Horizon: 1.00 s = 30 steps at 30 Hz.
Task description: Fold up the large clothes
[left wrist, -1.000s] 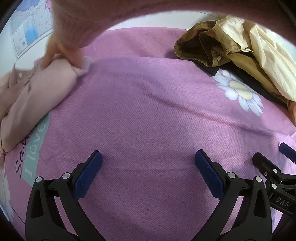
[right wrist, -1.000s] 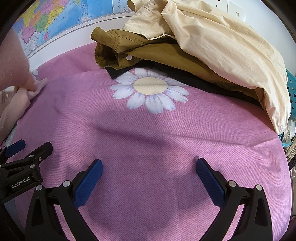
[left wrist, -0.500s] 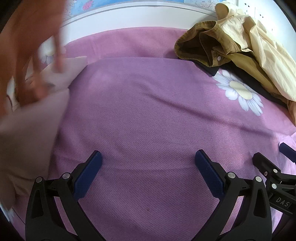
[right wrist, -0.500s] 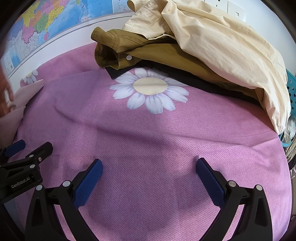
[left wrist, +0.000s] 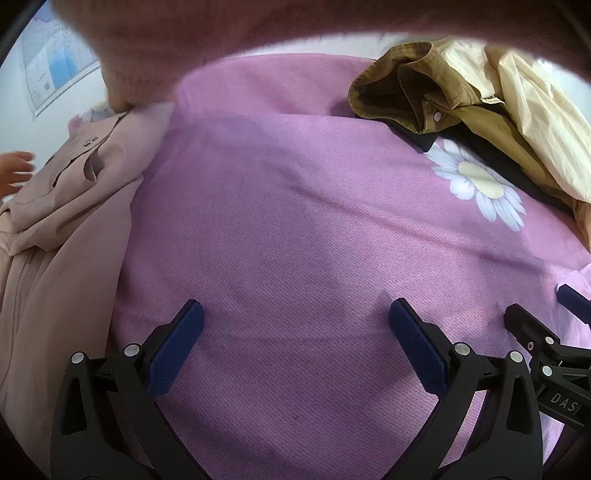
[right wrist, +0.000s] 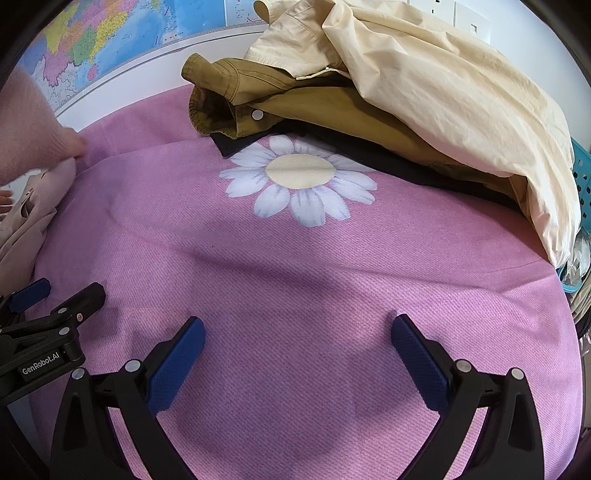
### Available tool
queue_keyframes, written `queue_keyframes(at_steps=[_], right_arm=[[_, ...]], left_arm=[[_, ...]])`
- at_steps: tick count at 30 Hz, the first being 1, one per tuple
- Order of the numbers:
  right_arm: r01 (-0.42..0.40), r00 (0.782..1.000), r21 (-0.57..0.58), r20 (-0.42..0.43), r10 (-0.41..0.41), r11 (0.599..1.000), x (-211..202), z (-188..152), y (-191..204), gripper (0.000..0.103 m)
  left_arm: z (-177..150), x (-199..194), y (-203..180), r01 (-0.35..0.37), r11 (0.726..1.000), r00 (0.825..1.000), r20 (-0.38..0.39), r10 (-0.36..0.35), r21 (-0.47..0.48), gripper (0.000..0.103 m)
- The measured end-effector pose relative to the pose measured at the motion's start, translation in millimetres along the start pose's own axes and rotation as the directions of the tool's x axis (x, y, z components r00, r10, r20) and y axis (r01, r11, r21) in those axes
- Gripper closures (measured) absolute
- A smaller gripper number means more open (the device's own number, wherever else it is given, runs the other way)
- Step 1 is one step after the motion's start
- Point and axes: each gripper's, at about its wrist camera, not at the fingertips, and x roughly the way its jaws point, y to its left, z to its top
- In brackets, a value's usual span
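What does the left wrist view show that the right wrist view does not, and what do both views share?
Only the left wrist view shows the pale pink zippered jacket spread widely, with its zipper and snap button; the right view catches just an edge of it. Only the right wrist view shows the colourful wall map, the turquoise plastic basket and the full cream cotton shirt. Both share the pink daisy-print cover, the olive-brown jacket, and open, empty tongs: left tongs, right tongs.
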Motion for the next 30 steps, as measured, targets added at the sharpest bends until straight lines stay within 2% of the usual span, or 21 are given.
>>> queue_keyframes(at_steps=[30], right_arm=[[0.0,1.0,0.0,0.0,0.0,1.0,-0.1,-0.7,0.3,0.005]], left_arm=[[1.6,-1.6,2.6,0.0,1.0,1.0,-0.002,0.0,0.001,0.004]])
